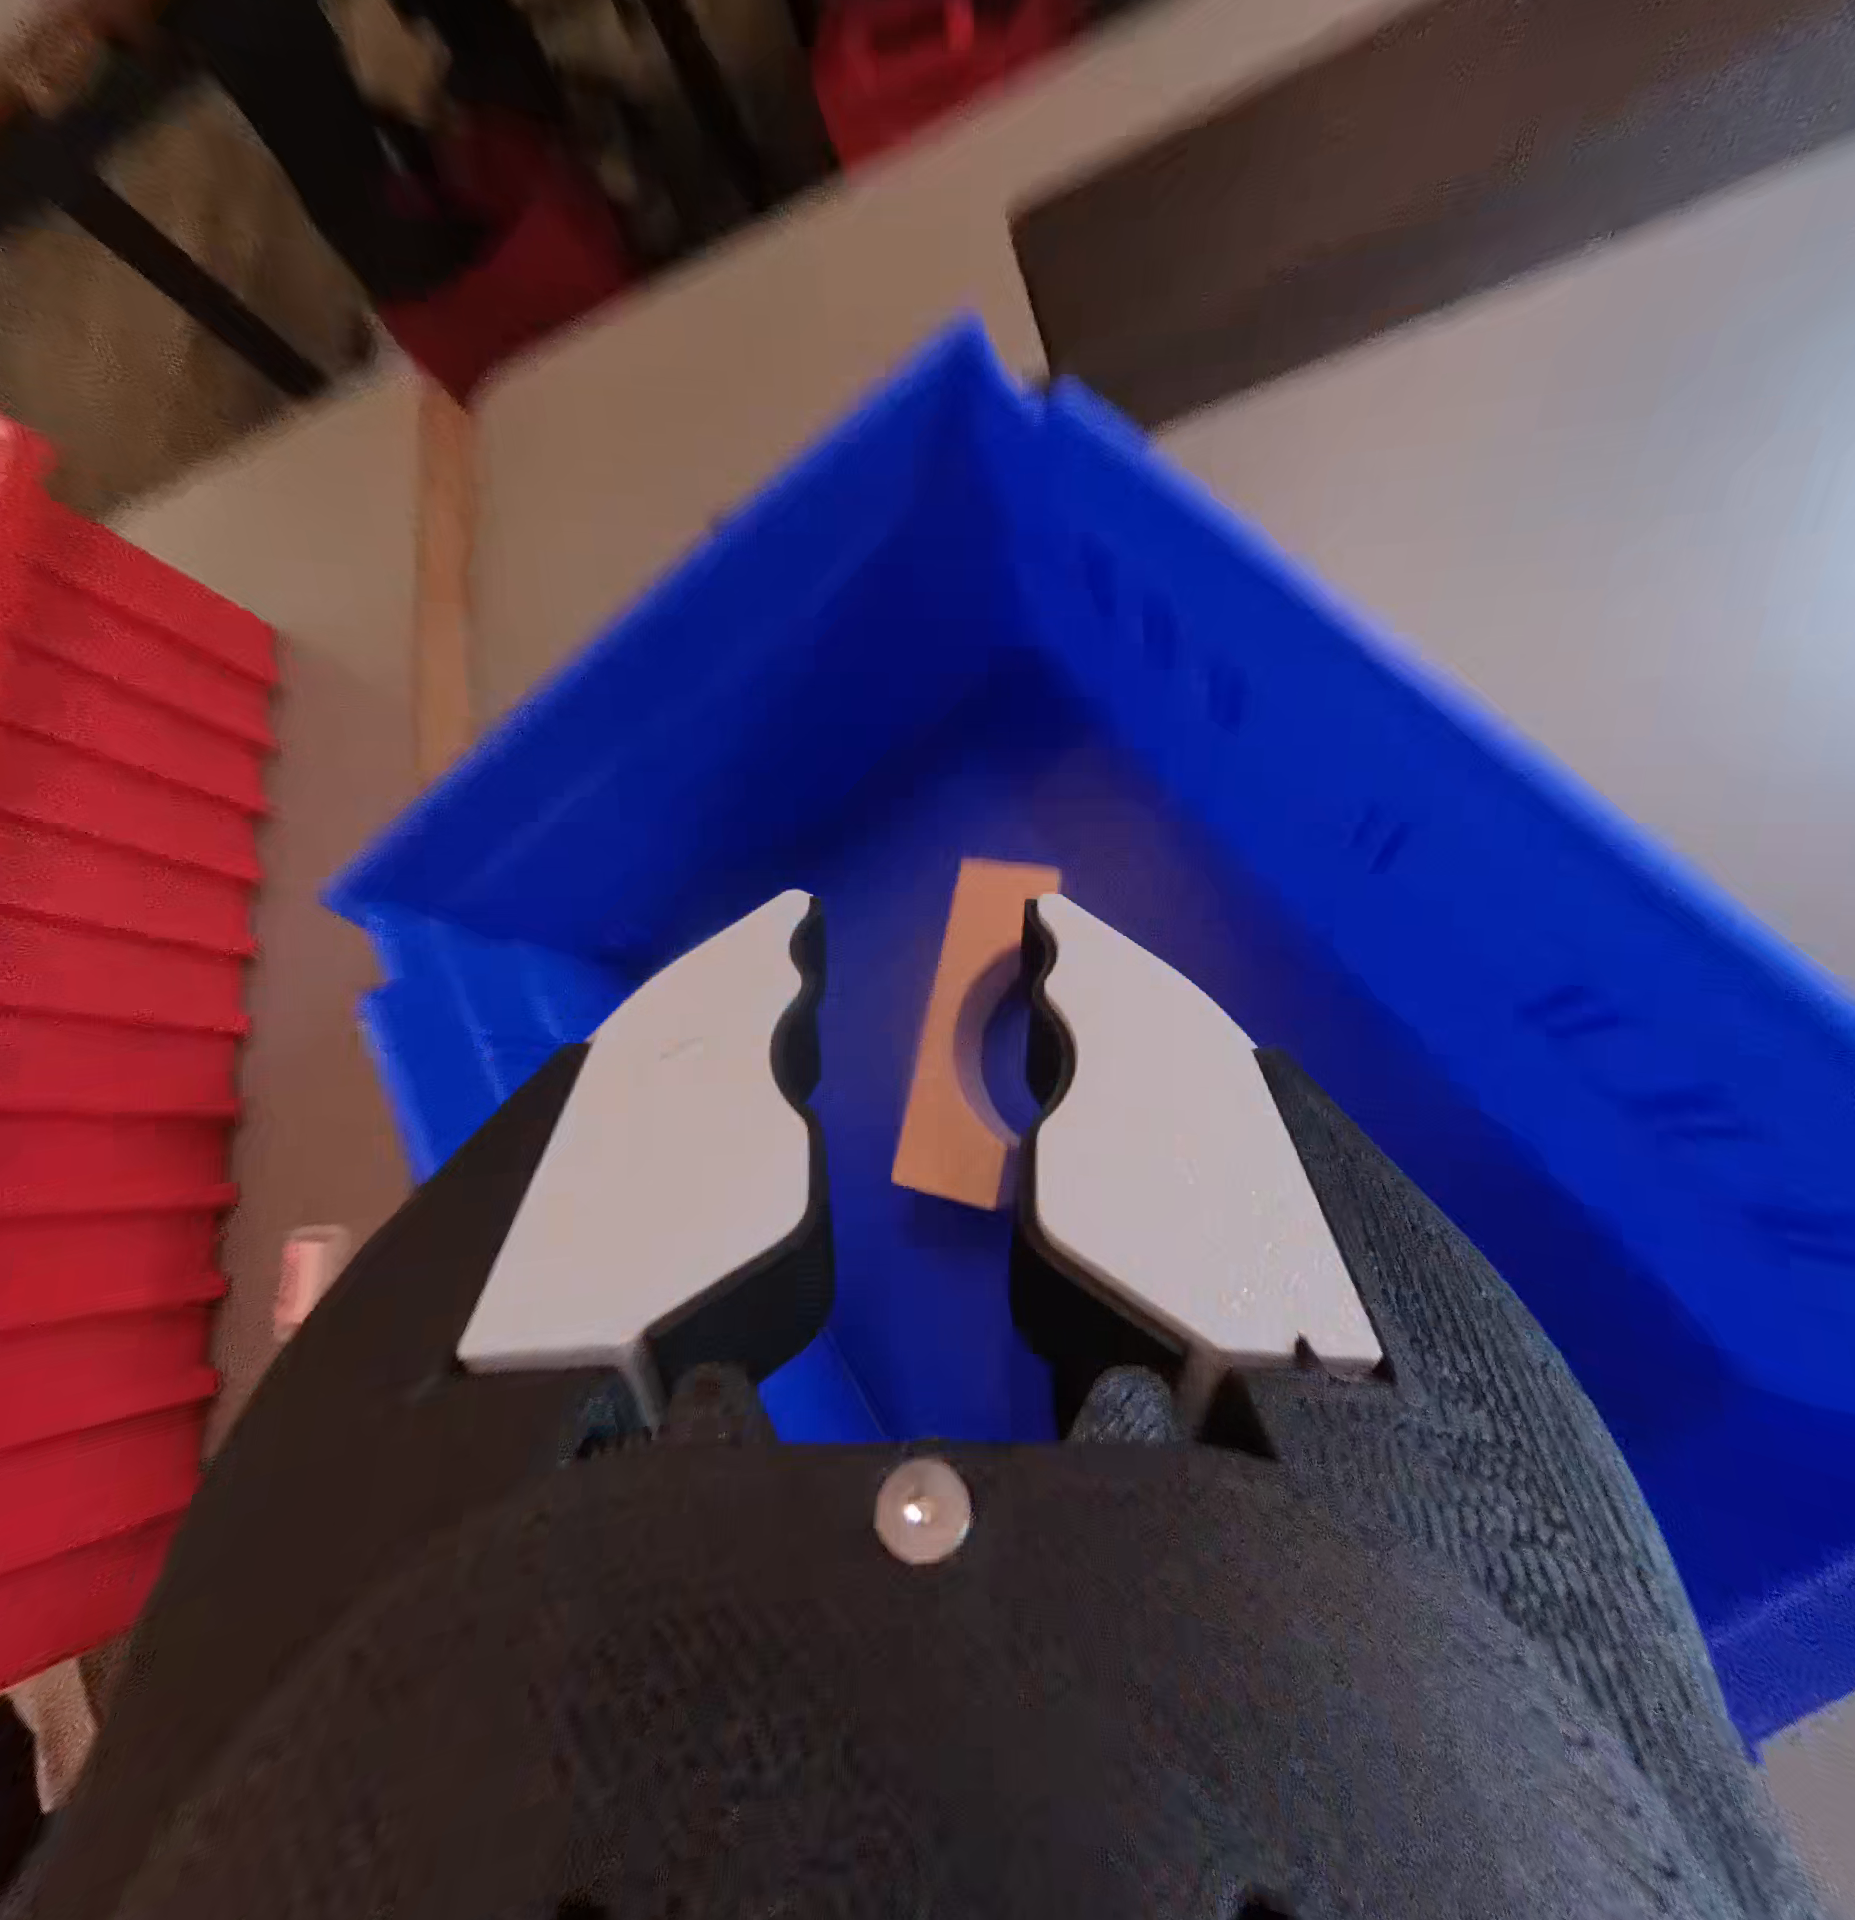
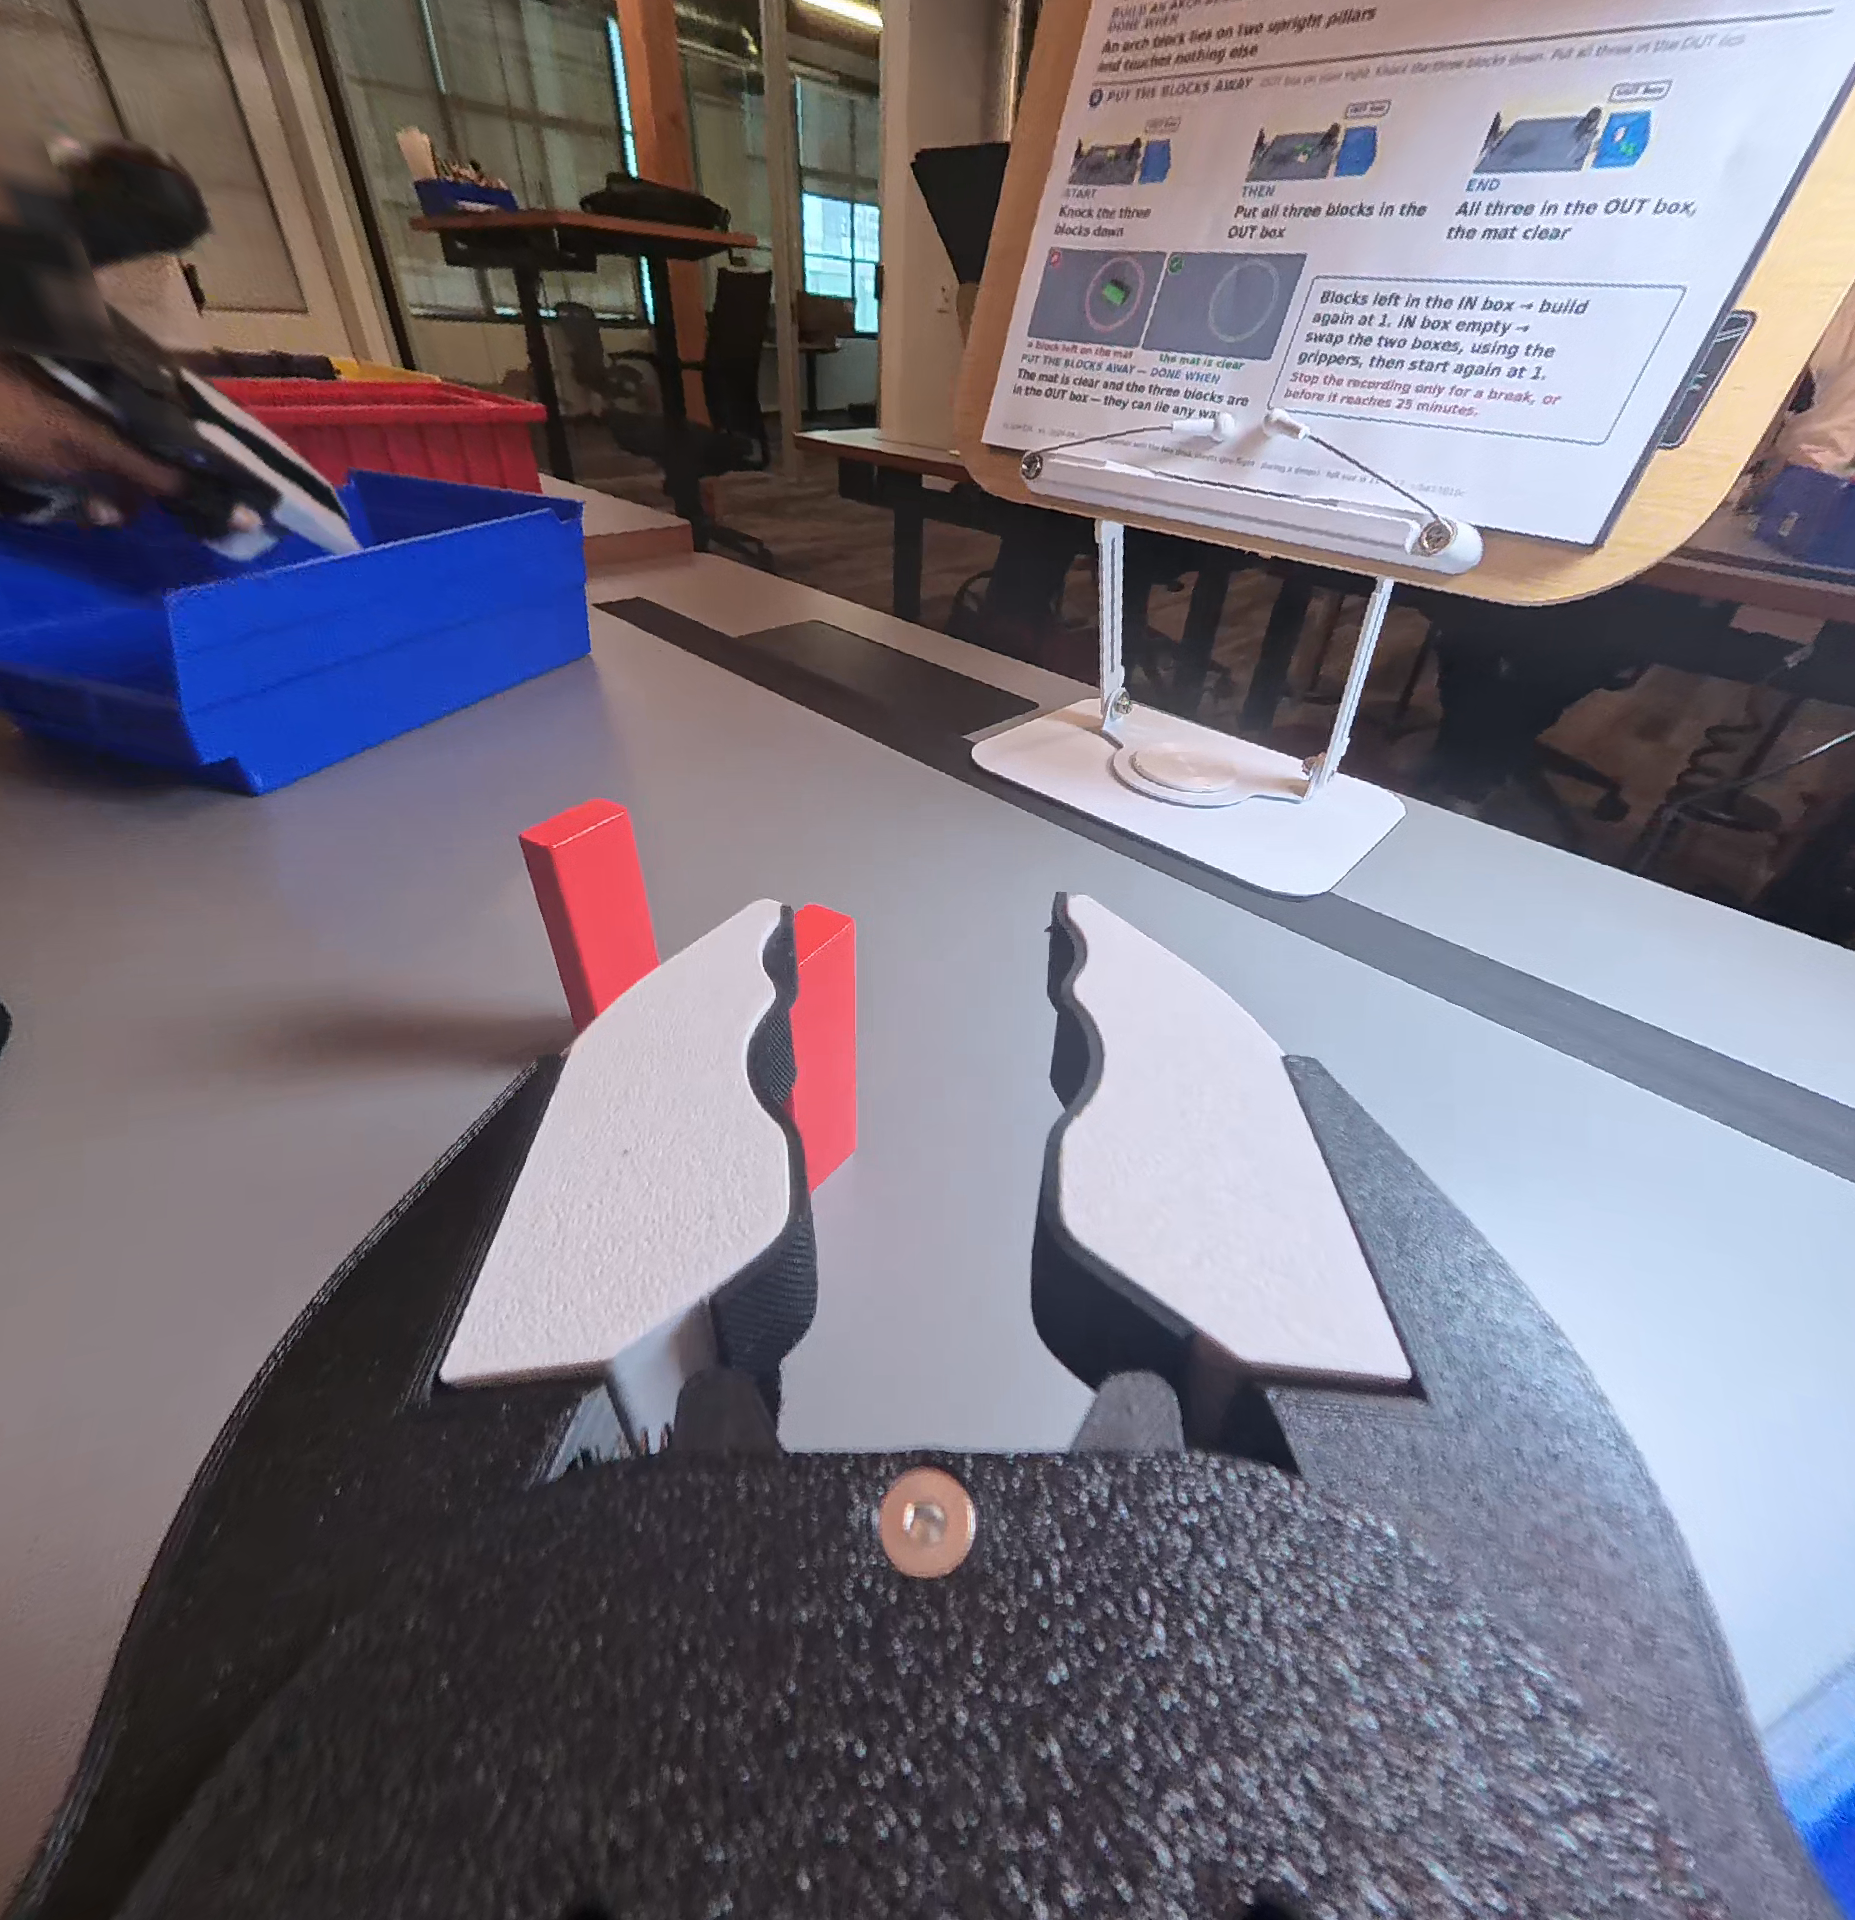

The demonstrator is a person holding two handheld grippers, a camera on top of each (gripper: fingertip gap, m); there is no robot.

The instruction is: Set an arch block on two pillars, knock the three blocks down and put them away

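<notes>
In the left wrist view a tan wooden arch block [image 1: 962,1039] lies on the floor of a blue bin [image 1: 1266,831]. My left gripper [image 1: 921,914] hangs open above it, and its right finger [image 1: 1141,1122] covers part of the arch. In the right wrist view two red pillar blocks stand upright on the grey table, one farther left [image 2: 588,909] and one nearer [image 2: 827,1039], partly behind my left finger [image 2: 653,1132]. My right gripper [image 2: 923,920] is open and empty, low over the table. The left gripper also shows in the right wrist view [image 2: 268,499], reaching into the blue bin [image 2: 310,634].
A red bin [image 1: 92,1039] stands left of the blue bin, and shows behind it in the right wrist view [image 2: 403,426]. An instruction board on a white stand [image 2: 1214,790] sits at the far right of the table. A dark strip [image 2: 1525,997] runs along the table's far side. The grippers' ends are close to 55 cm from one another.
</notes>
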